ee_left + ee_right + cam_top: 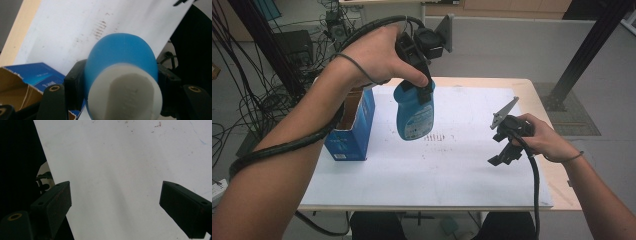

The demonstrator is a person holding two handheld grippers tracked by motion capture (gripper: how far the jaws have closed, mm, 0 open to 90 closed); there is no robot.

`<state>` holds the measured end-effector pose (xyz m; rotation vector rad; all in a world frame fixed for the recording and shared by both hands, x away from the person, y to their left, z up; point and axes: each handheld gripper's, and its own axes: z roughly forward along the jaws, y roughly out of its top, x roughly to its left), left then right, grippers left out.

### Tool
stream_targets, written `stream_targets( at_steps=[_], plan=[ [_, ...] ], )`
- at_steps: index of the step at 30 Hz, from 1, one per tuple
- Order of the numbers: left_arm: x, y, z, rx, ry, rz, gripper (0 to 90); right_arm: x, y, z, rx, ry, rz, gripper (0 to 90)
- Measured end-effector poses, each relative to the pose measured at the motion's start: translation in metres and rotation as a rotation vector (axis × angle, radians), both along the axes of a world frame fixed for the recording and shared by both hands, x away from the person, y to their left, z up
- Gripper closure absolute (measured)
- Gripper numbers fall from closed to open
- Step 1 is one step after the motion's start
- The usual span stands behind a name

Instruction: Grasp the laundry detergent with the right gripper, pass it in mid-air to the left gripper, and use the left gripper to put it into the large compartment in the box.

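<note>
Tabletop (532,90): pale wood, rectangular, its edge showing as a strip along the far and right sides. White sheet (452,165): covers nearly the whole tabletop, reaching the near edge; scuffed, with a row of short brown marks near its centre, seen again in the left gripper view (100,27). Blue cardboard box (352,125): stands upright at the left edge of the tabletop, top flaps torn open, brown inner face showing; its opened top also appears low at the left of the left gripper view (30,77). Blue bottle (414,112): plastic, with a printed label on the side facing the camera; hangs in the air above the sheet, just right of the box and apart from it, between the far edge and the centre of the tabletop, base downward; in the left gripper view its white top end (125,92) fills the space between the two black jaws. Left gripper (419,85): held high in the person's left hand, pointing down, jaws clamped on the upper part of the bottle from either side. Right gripper (502,157): held low over the sheet near the right edge of the tabletop, jaws spread wide with nothing between them; bare sheet lies beneath.
</note>
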<state>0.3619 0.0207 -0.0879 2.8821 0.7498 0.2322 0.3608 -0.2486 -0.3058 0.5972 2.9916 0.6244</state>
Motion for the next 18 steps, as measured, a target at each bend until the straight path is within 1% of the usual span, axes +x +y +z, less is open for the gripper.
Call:
stream_targets(
  at_steps=[1, 2, 3, 4, 5, 8, 9, 10, 11, 15, 16, 17, 18],
  plan=[
    [0.002, 0.002, 0.001, 0.009, 0.005, 0.017, 37.7, 0.0, 0.0, 0.0, 0.003, 0.0, 0.002, 9.7],
    [0.004, 0.004, 0.002, 0.004, -0.002, 0.039, 37.7, 0.0, 0.0, 0.0, 0.003, 0.0, 0.002, 9.7],
    [0.005, 0.005, 0.003, 0.007, -0.003, 0.048, 37.7, 0.0, 0.0, 0.0, 0.007, 0.0, 0.001, 9.6],
    [0.009, 0.011, 0.004, -0.002, -0.015, 0.094, 37.7, 0.0, 0.0, -0.001, 0.008, -0.002, 0.003, 9.7],
    [0.009, 0.011, 0.004, -0.002, -0.015, 0.094, 37.7, 0.0, 0.0, -0.001, 0.008, -0.002, 0.003, 9.7],
    [0.014, 0.019, 0.006, 0.003, -0.021, 0.145, 37.7, 0.0, 0.0, -0.001, 0.006, -0.005, -0.004, 9.6],
    [0.02, 0.025, 0.008, 0.003, -0.024, 0.185, 37.6, 0.0, 0.0, -0.001, 0.007, -0.007, -0.005, 9.6],
    [0.023, 0.028, 0.009, 0.0, -0.029, 0.205, 37.7, 0.0, 0.0, -0.001, 0.006, -0.006, -0.004, 9.6],
    [0.023, 0.028, 0.009, 0.0, -0.029, 0.205, 37.7, 0.0, 0.0, -0.001, 0.006, -0.006, -0.004, 9.6],
    [0.035, 0.044, 0.012, 0.006, -0.04, 0.277, 37.7, 0.0, 0.0, -0.001, 0.01, -0.008, -0.009, 9.6],
    [0.04, 0.051, 0.013, 0.002, -0.041, 0.309, 37.6, 0.0, 0.0, -0.001, 0.014, -0.005, -0.007, 9.5],
    [0.04, 0.051, 0.013, 0.002, -0.041, 0.309, 37.7, 0.0, 0.0, -0.001, 0.014, -0.005, -0.007, 9.5],
    [0.043, 0.057, 0.013, -0.002, -0.041, 0.329, 37.7, 0.0, 0.0, -0.002, 0.013, -0.008, -0.009, 9.5]
  ],
)
